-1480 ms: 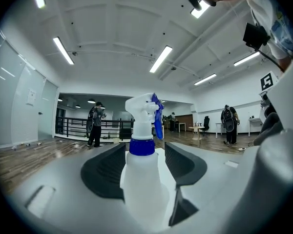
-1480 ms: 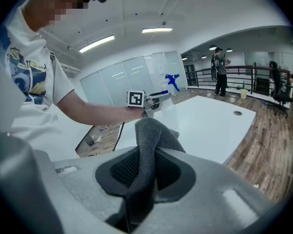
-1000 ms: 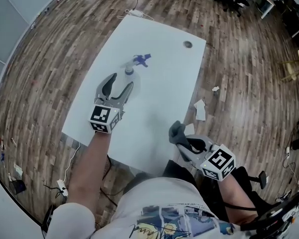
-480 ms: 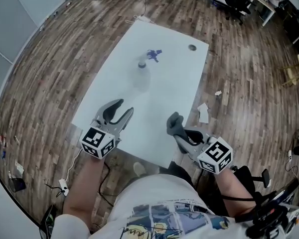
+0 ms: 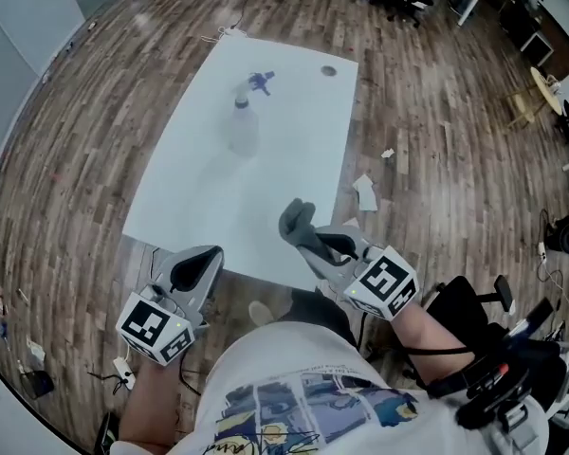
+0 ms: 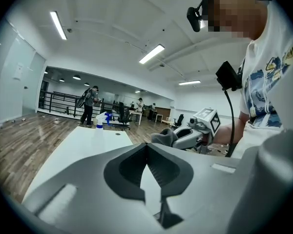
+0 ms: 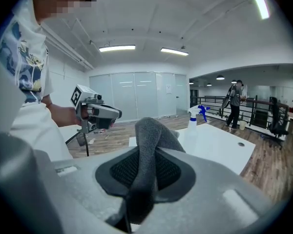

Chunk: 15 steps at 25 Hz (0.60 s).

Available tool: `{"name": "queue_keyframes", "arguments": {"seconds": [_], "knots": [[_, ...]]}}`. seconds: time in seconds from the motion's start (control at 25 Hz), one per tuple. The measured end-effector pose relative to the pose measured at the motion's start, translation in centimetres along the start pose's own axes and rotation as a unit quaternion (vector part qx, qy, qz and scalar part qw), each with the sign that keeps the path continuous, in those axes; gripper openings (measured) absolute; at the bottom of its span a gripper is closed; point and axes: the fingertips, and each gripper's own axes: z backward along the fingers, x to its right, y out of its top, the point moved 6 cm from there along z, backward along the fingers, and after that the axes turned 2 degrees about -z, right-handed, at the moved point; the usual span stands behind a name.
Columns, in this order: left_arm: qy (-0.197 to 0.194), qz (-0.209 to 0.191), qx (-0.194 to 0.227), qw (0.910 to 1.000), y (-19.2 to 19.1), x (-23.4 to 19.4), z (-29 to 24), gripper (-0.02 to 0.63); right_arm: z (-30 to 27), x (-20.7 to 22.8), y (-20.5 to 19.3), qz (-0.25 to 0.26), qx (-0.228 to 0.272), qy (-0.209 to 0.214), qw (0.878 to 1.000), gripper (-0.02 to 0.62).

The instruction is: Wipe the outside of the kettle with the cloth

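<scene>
Left gripper (image 5: 195, 265) just closed, empty, right gripper (image 5: 315, 245) clamping cloth (image 5: 295, 220), bottle (image 5: 243, 126) far on table (image 5: 218, 197), paper scraps (image 5: 365, 193) on floor right.

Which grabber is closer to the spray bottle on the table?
Right. The right gripper, holding the cloth, is at the table's near edge, the spray bottle farther across. The left gripper sits past the near corner, off the table.

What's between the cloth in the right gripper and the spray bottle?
Only bare white tabletop, per the head view: nothing stands between the cloth, clamped in the right gripper, and the spray bottle at the table's far end.
</scene>
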Motion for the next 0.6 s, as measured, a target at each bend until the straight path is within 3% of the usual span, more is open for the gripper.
{"name": "queue_keyframes", "arguments": {"seconds": [0.24,0.6], "knots": [[-0.034,-0.004,-0.012,0.9994,-0.8,2.6,0.6,0.002,0.3,-2.1,0.5,0.013,0.001,0.0,1.0,0.074],[-0.042,-0.004,-0.013,0.999,-1.0,3.5,1.2,0.002,0.6,-4.4,1.3,0.032,0.008,0.009,0.999,0.072]]}}
